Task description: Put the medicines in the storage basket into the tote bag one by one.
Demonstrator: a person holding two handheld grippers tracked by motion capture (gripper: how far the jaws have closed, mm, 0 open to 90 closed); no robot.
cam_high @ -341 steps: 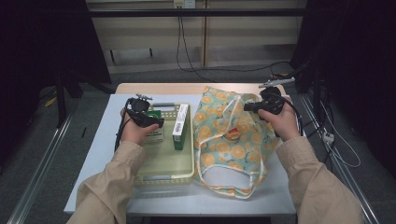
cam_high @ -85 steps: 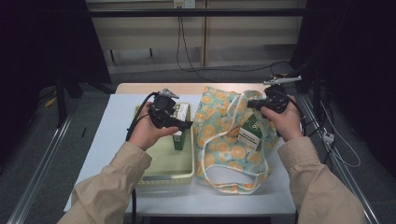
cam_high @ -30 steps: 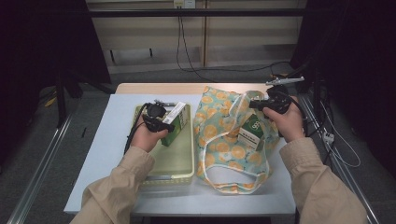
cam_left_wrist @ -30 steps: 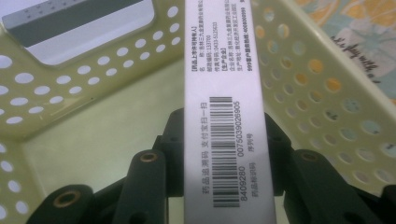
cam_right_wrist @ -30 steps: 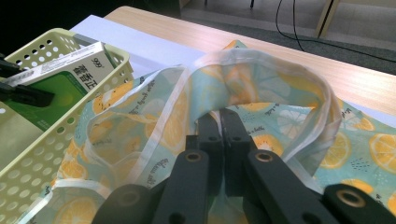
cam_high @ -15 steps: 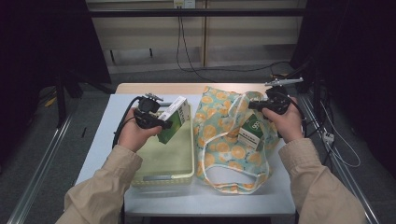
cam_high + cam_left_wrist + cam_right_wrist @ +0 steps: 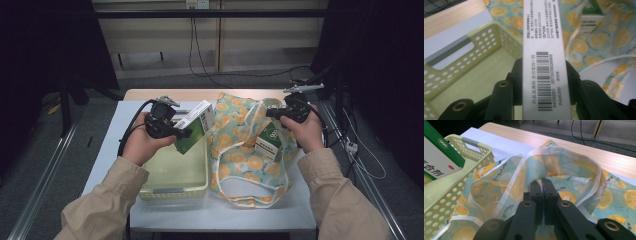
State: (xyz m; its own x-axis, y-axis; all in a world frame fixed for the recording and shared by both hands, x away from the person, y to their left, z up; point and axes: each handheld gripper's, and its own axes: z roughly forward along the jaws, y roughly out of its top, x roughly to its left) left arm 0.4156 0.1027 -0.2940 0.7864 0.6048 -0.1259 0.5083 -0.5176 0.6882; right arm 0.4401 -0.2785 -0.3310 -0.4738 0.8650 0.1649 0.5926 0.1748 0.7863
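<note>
Since earlier: lifted clear of the basket floor, the green-and-white box (image 7: 196,127) now hangs above it and leans toward the bag — a moment ago it sat lower.
Left jaws: clamped on the box's narrow barcoded side (image 7: 545,72), pads pressed flat to both faces; left gripper (image 7: 172,131) held over the pale yellow basket (image 7: 172,187).
Right jaws: pinched together on the rim of the orange-print bag (image 7: 554,170), holding the mouth up and open; right gripper (image 7: 280,112) at the bag's far right edge.
Already inside: a second green-and-white box (image 7: 270,141) lies in the bag.
Step in hand: by my reading, moving boxes from basket to bag — carry phase.
Next move: likely swing the box over the near rim, lower it into the opening, then release.
Table: white table (image 7: 107,150) under basket and bag.
</note>
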